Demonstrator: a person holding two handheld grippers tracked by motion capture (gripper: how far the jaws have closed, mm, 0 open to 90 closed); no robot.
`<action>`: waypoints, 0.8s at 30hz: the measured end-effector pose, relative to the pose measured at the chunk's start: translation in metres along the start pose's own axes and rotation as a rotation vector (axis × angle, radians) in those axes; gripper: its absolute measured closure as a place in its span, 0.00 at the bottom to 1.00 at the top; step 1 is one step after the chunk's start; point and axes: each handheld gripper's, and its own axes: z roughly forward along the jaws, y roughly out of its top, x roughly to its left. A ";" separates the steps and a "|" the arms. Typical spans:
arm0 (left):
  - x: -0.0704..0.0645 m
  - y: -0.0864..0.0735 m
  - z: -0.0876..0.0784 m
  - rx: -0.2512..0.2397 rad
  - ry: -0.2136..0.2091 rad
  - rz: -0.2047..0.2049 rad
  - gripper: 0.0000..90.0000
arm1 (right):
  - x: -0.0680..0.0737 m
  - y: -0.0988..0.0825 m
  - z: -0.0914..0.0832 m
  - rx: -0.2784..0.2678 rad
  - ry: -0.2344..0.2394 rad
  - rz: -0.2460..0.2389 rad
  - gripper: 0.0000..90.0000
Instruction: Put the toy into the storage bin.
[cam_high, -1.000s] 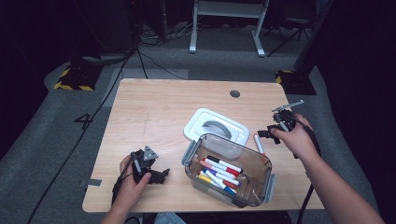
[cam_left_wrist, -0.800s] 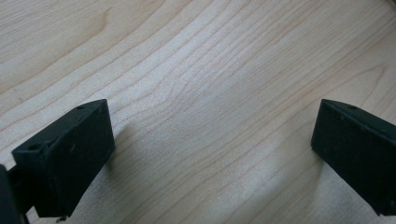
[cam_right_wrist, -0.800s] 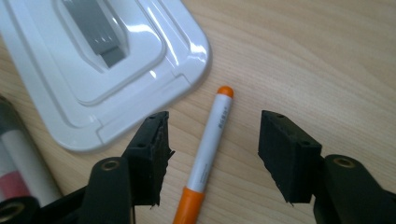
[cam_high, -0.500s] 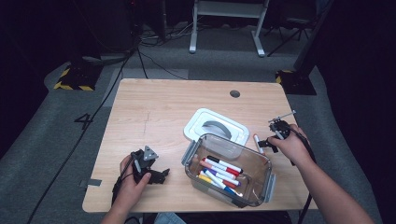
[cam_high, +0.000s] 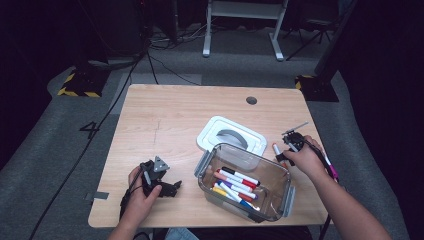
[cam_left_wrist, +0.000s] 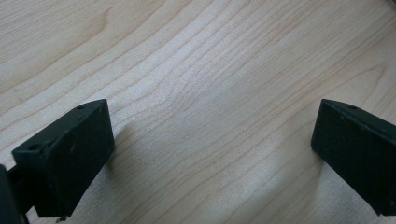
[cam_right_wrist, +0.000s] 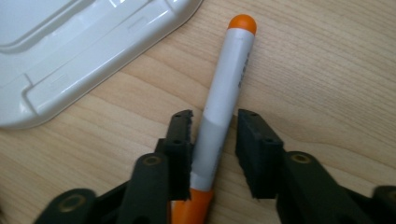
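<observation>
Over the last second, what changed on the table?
The right gripper came down at the right of the container onto the orange-capped marker beside the white lid. Its jaws have just been closing around the barrel; the left pad touches, the right shows a gap. The left gripper, open on bare wood, stayed put.

Pale wood-grain table, matt and smooth, white glossy plastic lid, marker with smooth grey satin barrel and glossy orange cap, clear glossy plastic container, matt black plastic right gripper and left gripper
</observation>
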 end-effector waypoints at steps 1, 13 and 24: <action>0.000 0.000 0.000 0.000 0.000 0.000 0.00 | 0.000 0.000 0.000 0.000 -0.002 0.004 0.83; 0.000 0.000 0.000 0.000 0.000 0.000 0.00 | -0.012 -0.002 -0.013 -0.029 0.017 0.056 0.85; 0.002 0.003 0.002 0.005 -0.007 0.008 0.00 | -0.016 -0.004 -0.060 -0.134 0.077 0.052 0.85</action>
